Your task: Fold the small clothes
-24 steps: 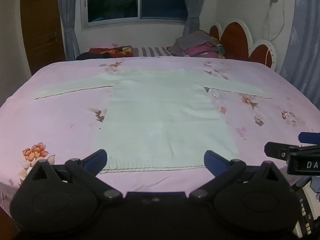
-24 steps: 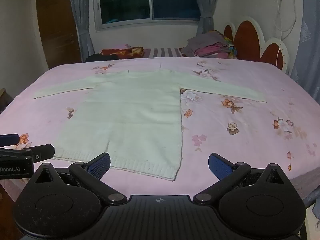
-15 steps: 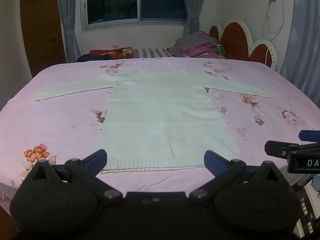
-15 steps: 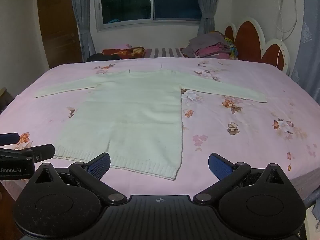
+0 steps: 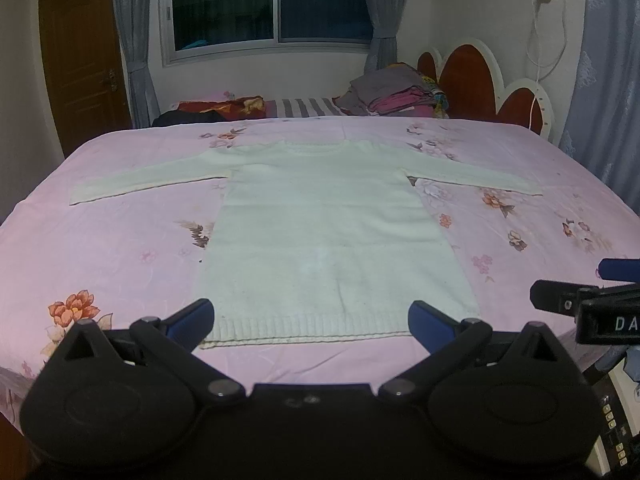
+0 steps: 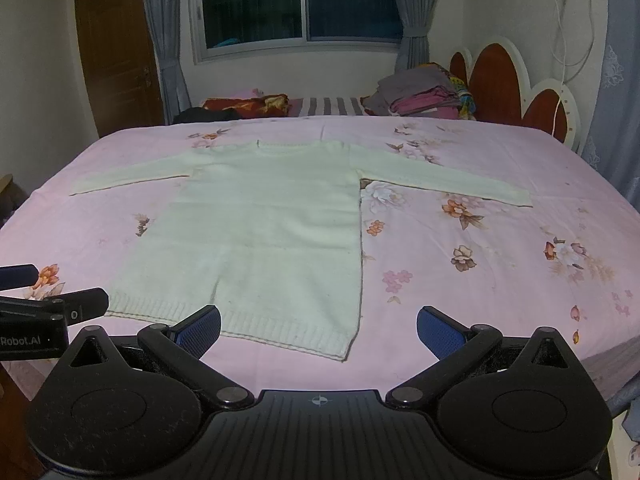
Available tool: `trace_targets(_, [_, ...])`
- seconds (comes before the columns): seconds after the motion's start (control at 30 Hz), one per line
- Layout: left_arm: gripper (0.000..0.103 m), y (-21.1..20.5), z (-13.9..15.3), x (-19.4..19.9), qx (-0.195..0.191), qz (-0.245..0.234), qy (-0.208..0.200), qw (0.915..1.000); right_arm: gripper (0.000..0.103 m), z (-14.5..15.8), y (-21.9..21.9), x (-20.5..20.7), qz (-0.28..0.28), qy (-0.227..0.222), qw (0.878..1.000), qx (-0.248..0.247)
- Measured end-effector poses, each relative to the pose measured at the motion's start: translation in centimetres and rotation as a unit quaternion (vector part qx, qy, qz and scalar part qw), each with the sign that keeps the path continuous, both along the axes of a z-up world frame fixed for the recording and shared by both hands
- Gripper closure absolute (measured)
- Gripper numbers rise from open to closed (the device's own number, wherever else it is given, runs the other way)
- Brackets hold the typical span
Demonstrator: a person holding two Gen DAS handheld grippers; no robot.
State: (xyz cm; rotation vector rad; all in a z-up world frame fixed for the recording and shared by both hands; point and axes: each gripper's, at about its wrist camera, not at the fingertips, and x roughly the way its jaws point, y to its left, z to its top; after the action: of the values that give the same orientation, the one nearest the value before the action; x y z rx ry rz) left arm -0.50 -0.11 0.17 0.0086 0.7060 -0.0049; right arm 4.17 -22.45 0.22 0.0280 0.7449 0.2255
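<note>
1. White sweater (image 5: 332, 232) lies flat on pink floral bed (image 5: 120, 240), sleeves spread out to both sides, hem nearest the cameras.
2. Left gripper (image 5: 311, 322) level, spread wide, holding nothing, hovering just short of the hem, centred on it.
3. Right gripper (image 6: 319, 328) level, spread wide, holding nothing, pointing at the hem's right corner.
4. Grippers side by side, apart.
</note>
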Motion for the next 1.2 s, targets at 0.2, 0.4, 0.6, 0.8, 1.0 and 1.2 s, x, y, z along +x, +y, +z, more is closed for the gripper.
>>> trace_targets(0.2, [0.0,0.06,0.18,0.04,0.002,0.0,0.001,1.0,0.0,0.08,-0.16,0.0,0.0,0.0,1.0,0.0])
trace_targets(0.4, [0.0,0.13,0.2,0.02,0.002,0.0,0.001,1.0,0.0,0.08,-0.24,0.03,0.0,0.001,1.0,0.0])
trace_targets(0.6, [0.0,0.11,0.2,-0.01,0.002,0.0,0.001,1.0,0.0,0.06,-0.29,0.07,0.002,0.0,1.0,-0.001])
trace_targets(0.8, [0.0,0.41,0.26,-0.13,0.003,0.0,0.002,1.0,0.0,0.0,-0.22,0.1,0.004,0.002,1.0,-0.001])
trace_targets(1.0, [0.0,0.42,0.15,-0.22,0.004,0.003,0.002,1.0,0.0,-0.04,-0.1,0.28,0.007,0.002,1.0,-0.002])
trace_targets(1.2, [0.0,0.44,0.15,-0.22,0.003,0.003,0.002,1.0,0.0,-0.06,-0.03,0.28,0.007,0.002,1.0,-0.002])
